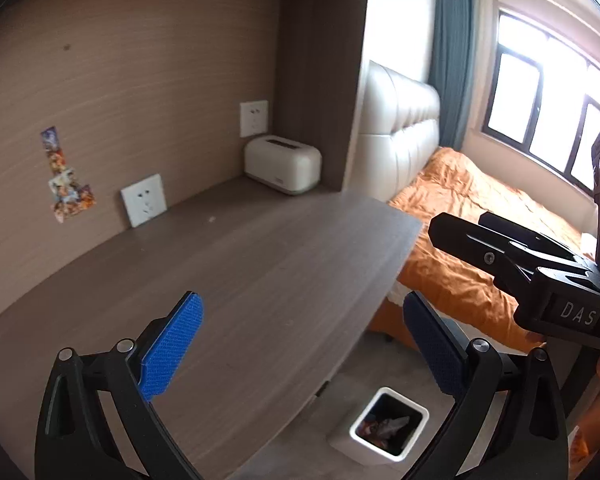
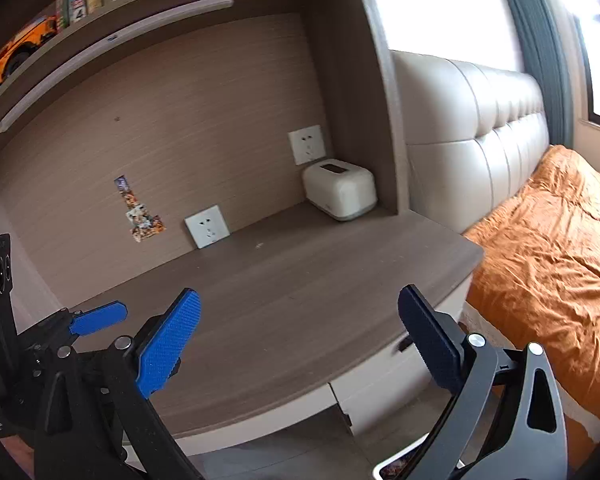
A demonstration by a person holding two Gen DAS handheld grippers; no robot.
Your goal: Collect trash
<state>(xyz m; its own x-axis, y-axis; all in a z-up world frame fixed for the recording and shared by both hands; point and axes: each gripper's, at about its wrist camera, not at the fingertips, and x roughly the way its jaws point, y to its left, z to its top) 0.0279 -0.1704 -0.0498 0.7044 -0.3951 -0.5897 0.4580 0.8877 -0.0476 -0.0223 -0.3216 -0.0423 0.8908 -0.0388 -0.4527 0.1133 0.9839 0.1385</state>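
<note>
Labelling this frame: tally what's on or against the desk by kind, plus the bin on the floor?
Toaster: 1
Wall sockets: 2, one above the toaster, one low by the desk
Sticker strip: 1
Trash bin, on the floor, wrappers inside: 1
Total: 5

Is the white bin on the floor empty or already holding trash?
Holding trash: crumpled wrappers show inside the open-topped white bin.

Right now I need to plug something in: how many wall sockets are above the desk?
2. One socket sits low near the stickers; the other is higher, just behind the toaster. None seem hidden.
</note>
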